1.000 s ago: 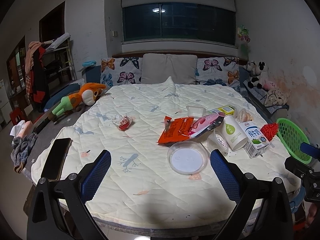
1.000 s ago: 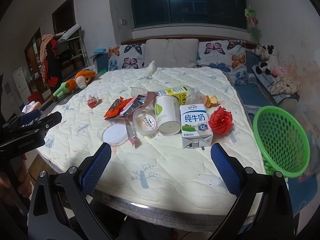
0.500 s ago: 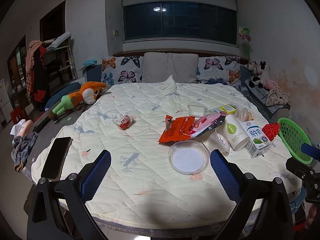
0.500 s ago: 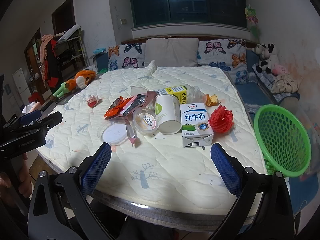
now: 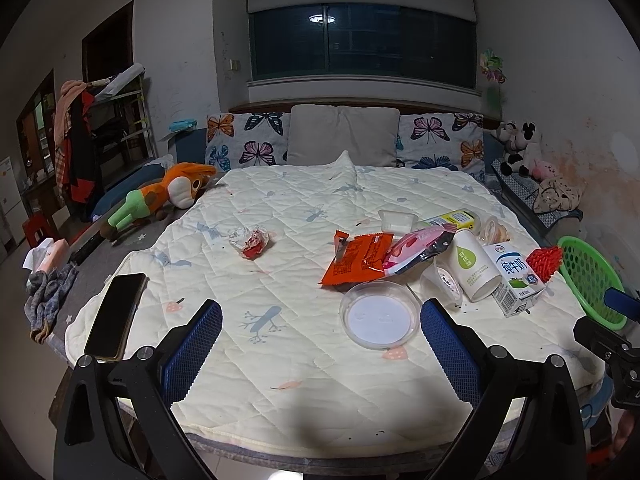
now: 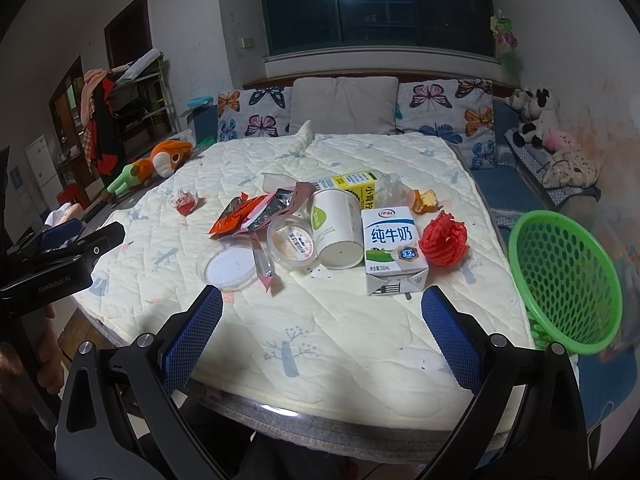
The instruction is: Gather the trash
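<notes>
Left wrist view: the left tongs (image 5: 320, 344) stand wide and hold nothing, over the near edge of the bed (image 5: 304, 392). The trash lies in a loose heap, taken here as the landmark milk carton (image 5: 516, 280) and what is around it: a paper cup (image 5: 472, 270) on its side touching the carton's left, a clear lid (image 5: 380, 314) nearer the tongs, an orange packet (image 5: 360, 260) and pink wrapper (image 5: 420, 246) further left, and a crumpled red wrapper (image 5: 250, 240) well apart to the left. A phone (image 5: 114, 316) at the bed's left edge is not trash. Right wrist view: the right tongs (image 6: 322, 334) are likewise wide and empty, short of the carton (image 6: 394, 250). A red net (image 6: 444, 238) touches the carton's right; the green basket (image 6: 568, 276) stands beyond it, off the bed's edge, apparently empty. Judgement: collection has not started; this is the approach. The next move calls for advancing one pair of tongs to the nearest piece, closing on a firm edge, then carrying it to the basket.
</notes>
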Available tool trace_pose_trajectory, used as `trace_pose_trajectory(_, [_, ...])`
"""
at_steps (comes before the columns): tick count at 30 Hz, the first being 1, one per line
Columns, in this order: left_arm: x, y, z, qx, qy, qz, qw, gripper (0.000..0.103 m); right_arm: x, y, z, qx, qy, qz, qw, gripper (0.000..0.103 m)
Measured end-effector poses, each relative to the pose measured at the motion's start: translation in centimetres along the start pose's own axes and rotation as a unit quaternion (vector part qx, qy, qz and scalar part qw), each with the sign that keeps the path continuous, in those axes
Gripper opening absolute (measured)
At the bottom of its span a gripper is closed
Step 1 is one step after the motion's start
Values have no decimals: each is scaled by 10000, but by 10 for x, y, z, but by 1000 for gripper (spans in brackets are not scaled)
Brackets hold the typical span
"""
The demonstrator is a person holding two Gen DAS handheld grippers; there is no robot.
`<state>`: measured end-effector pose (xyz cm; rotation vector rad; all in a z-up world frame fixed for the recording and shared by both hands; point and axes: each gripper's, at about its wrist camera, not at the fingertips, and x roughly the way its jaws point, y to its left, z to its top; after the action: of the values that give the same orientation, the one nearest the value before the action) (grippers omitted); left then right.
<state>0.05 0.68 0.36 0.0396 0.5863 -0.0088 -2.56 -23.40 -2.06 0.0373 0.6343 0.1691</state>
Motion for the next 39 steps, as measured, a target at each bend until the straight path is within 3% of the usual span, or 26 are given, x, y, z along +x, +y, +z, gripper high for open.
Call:
trace_pose_trajectory(20, [7,13,1,-30,43,15,10000,96,4,-6,6,36,2,-18,10000,99])
trace_pose_trajectory(39, [46,8,8,6,337,18,9994,96,42,-88,11,572,291,-356,9973,93])
